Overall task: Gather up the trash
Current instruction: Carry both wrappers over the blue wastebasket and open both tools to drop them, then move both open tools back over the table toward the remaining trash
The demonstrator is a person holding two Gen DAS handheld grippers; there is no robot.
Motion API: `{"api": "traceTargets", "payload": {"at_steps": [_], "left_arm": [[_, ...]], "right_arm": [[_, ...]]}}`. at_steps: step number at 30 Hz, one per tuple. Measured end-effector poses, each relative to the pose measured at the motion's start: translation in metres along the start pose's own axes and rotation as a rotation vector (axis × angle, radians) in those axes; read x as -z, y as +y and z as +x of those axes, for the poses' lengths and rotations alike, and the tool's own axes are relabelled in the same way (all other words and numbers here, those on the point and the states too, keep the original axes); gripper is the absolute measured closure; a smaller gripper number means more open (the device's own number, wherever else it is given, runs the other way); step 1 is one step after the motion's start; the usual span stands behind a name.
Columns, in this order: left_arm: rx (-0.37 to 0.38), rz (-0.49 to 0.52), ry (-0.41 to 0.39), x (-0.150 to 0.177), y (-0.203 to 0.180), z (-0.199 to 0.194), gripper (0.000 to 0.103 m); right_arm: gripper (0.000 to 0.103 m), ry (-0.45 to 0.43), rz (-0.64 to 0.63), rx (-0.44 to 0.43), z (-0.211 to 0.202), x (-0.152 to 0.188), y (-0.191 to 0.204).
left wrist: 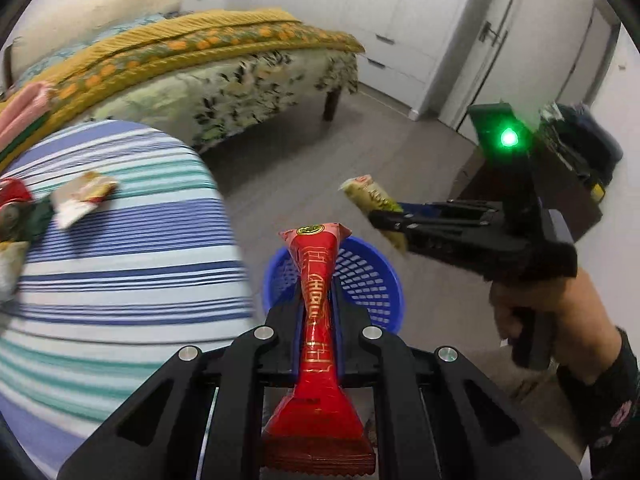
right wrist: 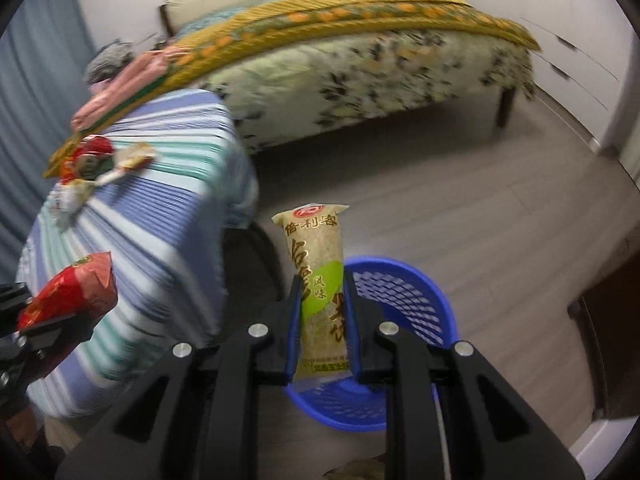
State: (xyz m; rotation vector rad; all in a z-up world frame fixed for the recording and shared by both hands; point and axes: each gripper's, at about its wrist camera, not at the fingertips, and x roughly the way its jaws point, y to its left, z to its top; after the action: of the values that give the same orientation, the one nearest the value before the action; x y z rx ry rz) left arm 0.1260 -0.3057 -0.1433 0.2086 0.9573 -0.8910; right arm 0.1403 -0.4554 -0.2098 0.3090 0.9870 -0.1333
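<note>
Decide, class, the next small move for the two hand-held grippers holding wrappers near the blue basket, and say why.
Probably carry both a little further until they are over the blue basket, then open. The left hand-held gripper is shut on the red wrapper, the right hand-held gripper on the green wrapper, and the basket stands on the floor just beyond both. More wrappers wait on the striped cloth.

The green-and-beige wrapper (right wrist: pixel 318 296) in my right tongs (right wrist: pixel 322 300) carries the clearest print: brown Chinese characters, 倍利客, across its top beneath a small round red logo, and 风味 lower down on the green patch. Larger brown characters run down its length, partly covered by my pads (I cannot read them for sure). The red wrapper (left wrist: pixel 318 316) in my left tongs (left wrist: pixel 317 308) has gold lettering and a round gold-and-dark emblem at its top, too twisted to read.
</note>
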Motion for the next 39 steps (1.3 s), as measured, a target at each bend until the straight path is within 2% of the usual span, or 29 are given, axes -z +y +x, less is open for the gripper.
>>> {"api": "traceTargets", "payload": {"at_steps": [7, 17, 18, 19, 20, 21, 24, 26, 28, 33, 36, 39], "left_arm": [[-0.004, -0.010, 0.058, -0.006, -0.015, 0.071, 0.093], [0.000, -0.013, 0.111, -0.012, -0.022, 0.132, 0.091], [-0.007, -0.013, 0.111, -0.014, -0.022, 0.139, 0.088], [-0.008, -0.013, 0.110, -0.015, -0.023, 0.142, 0.073], [-0.010, -0.014, 0.107, -0.017, -0.022, 0.146, 0.056], [-0.013, -0.017, 0.099, -0.017, -0.024, 0.145, 0.052], [-0.011, -0.025, 0.055, -0.023, -0.024, 0.133, 0.037], [-0.015, -0.024, 0.020, -0.026, -0.024, 0.118, 0.026], [-0.015, -0.021, -0.014, -0.028, -0.024, 0.099, 0.023], [-0.039, -0.022, -0.123, -0.028, -0.016, 0.039, 0.010], [-0.086, -0.035, -0.158, -0.015, 0.000, 0.010, 0.007], [-0.154, -0.072, -0.141, 0.006, 0.027, -0.006, 0.007]], "right_arm": [[0.085, 0.019, 0.091, 0.006, 0.013, 0.008, -0.038], [0.084, 0.050, 0.148, 0.001, 0.027, 0.011, -0.065], [0.082, 0.051, 0.150, 0.000, 0.029, 0.010, -0.066], [0.065, 0.048, 0.156, 0.006, 0.029, 0.010, -0.068], [0.056, 0.035, 0.172, 0.019, 0.028, 0.010, -0.071], [0.054, 0.029, 0.181, 0.021, 0.026, 0.010, -0.072], [0.051, 0.000, 0.180, 0.045, 0.016, 0.007, -0.075], [0.042, -0.034, 0.171, 0.068, 0.006, 0.004, -0.073], [0.030, -0.063, 0.172, 0.082, -0.001, 0.002, -0.071], [0.013, -0.174, 0.132, 0.173, -0.022, -0.003, -0.054], [0.012, -0.237, 0.093, 0.196, -0.032, -0.005, -0.037], [0.012, -0.284, 0.045, 0.190, -0.038, -0.005, -0.014]]}}
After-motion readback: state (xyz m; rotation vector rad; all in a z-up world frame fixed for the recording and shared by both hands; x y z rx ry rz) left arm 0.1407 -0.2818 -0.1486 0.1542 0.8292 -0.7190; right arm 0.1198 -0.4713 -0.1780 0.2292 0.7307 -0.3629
